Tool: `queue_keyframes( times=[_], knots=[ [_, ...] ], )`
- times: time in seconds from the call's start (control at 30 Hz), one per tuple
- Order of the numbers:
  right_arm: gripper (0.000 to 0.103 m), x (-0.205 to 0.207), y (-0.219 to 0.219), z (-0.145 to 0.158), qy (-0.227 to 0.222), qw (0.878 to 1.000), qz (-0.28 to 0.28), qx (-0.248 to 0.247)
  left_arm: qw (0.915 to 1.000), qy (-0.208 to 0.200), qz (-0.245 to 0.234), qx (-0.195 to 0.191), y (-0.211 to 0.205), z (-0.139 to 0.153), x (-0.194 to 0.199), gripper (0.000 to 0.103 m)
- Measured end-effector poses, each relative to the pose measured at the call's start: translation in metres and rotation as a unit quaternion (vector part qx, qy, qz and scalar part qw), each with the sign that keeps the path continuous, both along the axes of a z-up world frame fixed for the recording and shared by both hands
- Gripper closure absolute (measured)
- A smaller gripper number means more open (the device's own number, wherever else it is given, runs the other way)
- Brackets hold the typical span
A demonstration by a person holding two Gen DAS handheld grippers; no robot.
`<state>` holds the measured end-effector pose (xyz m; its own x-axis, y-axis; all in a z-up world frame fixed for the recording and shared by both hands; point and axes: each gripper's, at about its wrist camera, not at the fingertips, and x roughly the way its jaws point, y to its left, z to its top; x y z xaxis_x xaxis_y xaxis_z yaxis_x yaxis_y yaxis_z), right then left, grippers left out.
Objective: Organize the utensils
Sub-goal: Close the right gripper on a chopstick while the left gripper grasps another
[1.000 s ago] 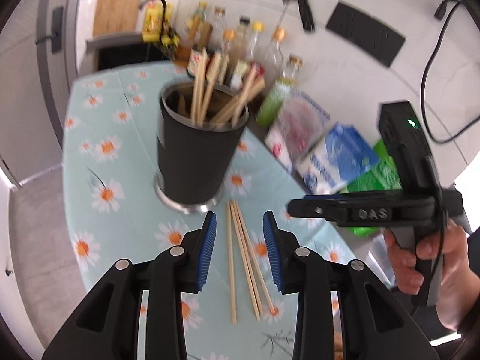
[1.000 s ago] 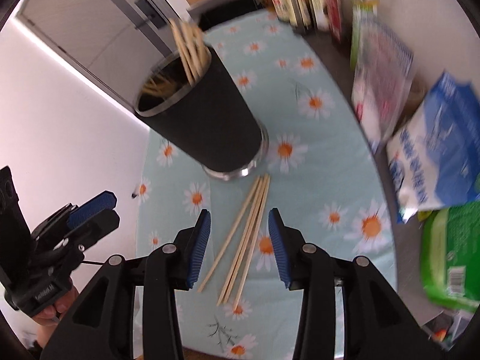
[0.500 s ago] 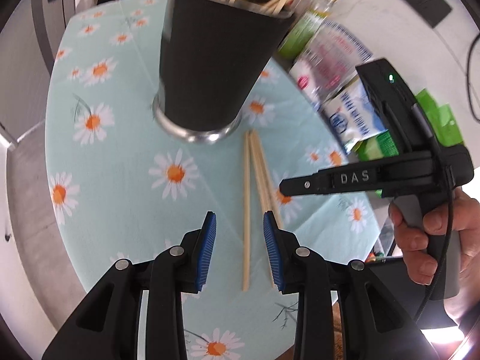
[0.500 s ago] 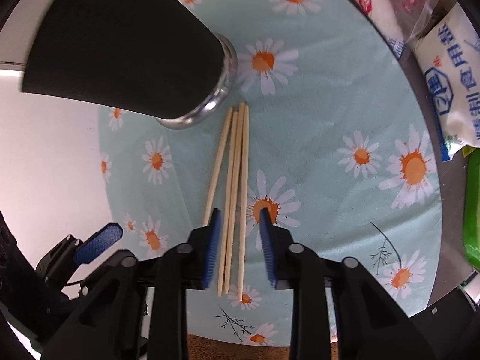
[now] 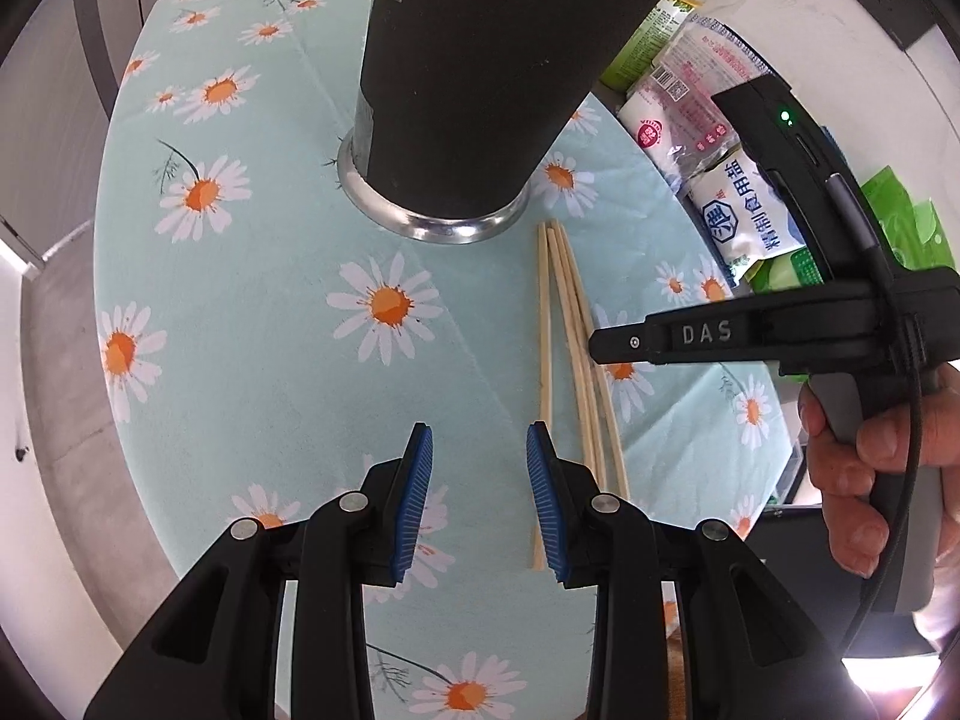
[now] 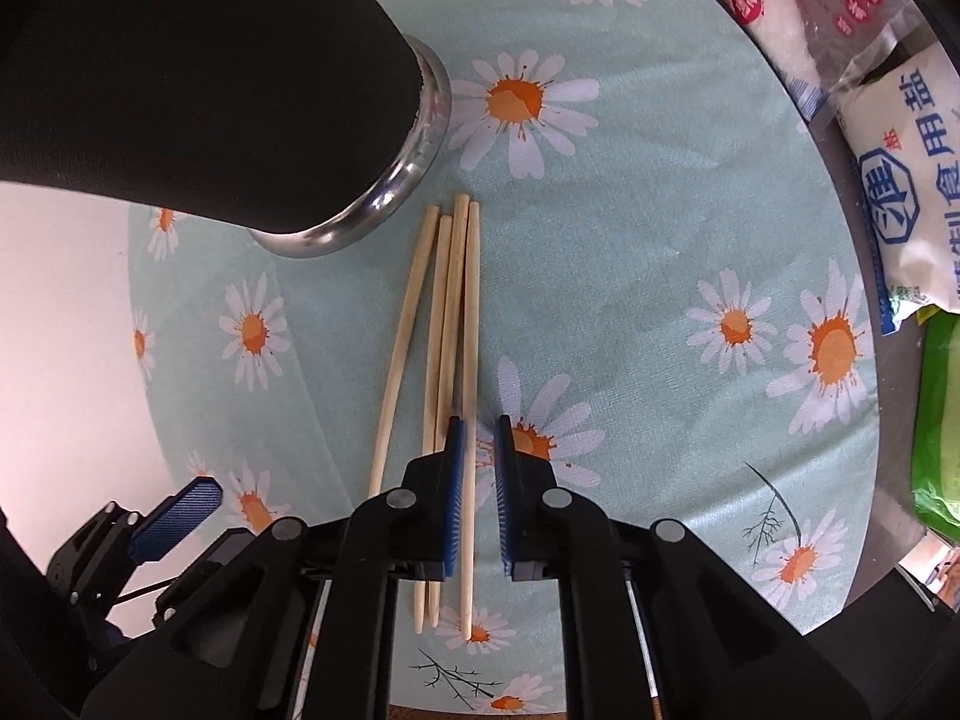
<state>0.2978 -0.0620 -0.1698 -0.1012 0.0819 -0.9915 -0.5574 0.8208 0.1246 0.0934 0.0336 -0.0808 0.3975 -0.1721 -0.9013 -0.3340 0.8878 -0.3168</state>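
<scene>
Right wrist view: my right gripper (image 6: 478, 462) straddles the outermost chopstick (image 6: 472, 324), pads narrowed but not yet touching it, beside the black holder (image 6: 198, 78) on the daisy tablecloth (image 6: 660, 276). My left gripper (image 5: 480, 480) hangs spread, holding nothing.

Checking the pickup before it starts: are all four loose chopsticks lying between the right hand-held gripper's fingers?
No. In the right wrist view, only the rightmost chopstick runs between the right hand-held gripper fingers; the other three chopsticks lie to its left.
</scene>
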Motion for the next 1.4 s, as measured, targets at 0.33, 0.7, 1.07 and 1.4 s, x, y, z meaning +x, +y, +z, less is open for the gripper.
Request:
queue_keyframes(
  times=[0.33, 0.7, 1.07, 1.4],
  knots=[
    [0.097, -0.039, 0.026, -0.008, -0.068, 0.997, 0.024, -0.039, 0.9999, 0.006, 0.011, -0.007, 0.005, -0.006, 0.0, 0.071],
    [0.098, -0.022, 0.005, -0.001, -0.012, 1.0, -0.004, 0.007, 0.9997, 0.022, 0.006, 0.002, -0.003, -0.002, 0.028, 0.071],
    [0.098, 0.003, -0.036, 0.029, 0.007, 0.997, 0.006, 0.074, 0.9973, 0.063, -0.019, 0.033, -0.031, -0.015, 0.067, 0.071],
    [0.098, 0.03, -0.058, 0.042, 0.026, 0.995, 0.015, 0.1, 0.9903, 0.116, -0.032, 0.069, -0.046, -0.031, 0.092, 0.073]
  ],
)
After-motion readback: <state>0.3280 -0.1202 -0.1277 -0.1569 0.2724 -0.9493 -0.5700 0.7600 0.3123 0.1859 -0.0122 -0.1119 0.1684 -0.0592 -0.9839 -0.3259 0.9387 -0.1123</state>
